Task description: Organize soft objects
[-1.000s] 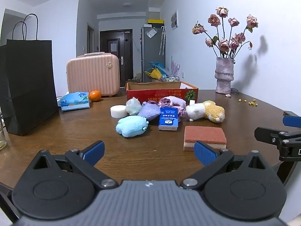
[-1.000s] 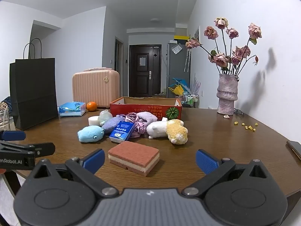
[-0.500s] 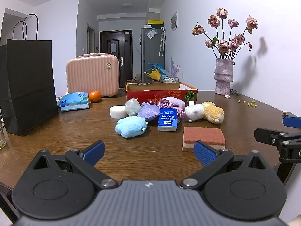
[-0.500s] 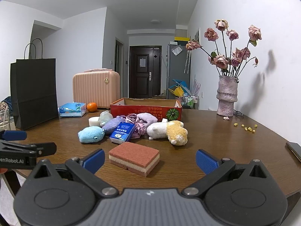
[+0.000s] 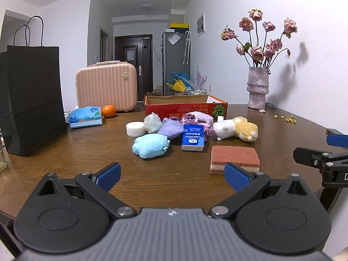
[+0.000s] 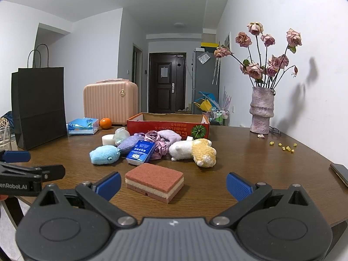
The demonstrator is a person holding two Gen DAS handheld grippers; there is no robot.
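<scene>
Left tongs (image 5: 171, 174): jaws spread wide, nothing between them; held low at the near edge of the worktop (image 5: 65, 152), apart from every object. Judged a ready pose before a first pick.
Right tongs (image 6: 173, 181): jaws equally wide, empty; the sponge (image 6: 154, 181) lies just ahead, between the lines of the two fingers but not touched. Judged the likeliest first target for this side.
Soft objects: clustered mid-worktop, in front of the red cardboard box (image 5: 184, 107). Blue plush (image 5: 150, 145) nearest the left side; white-and-yellow plush (image 5: 236, 128) to the right; lilac pouch (image 5: 170, 128) and pink-purple fabric bundle (image 5: 196, 118) packed together behind the blue tissue pack (image 5: 192, 138).
Box: open top, standing just behind the pile; probably the destination, though the task line does not say so.
Not soft, set aside: orange (image 5: 108, 111), pink case (image 5: 106, 86), black paper bag (image 5: 32, 100), vase (image 5: 257, 88).
Hidden/unclear: box interior not visible from either view. The fabric bundle's item count cannot be told. White round piece (image 5: 136, 128) and pale bagged item (image 5: 152, 122): material uncertain. Bag cut off at left.
</scene>
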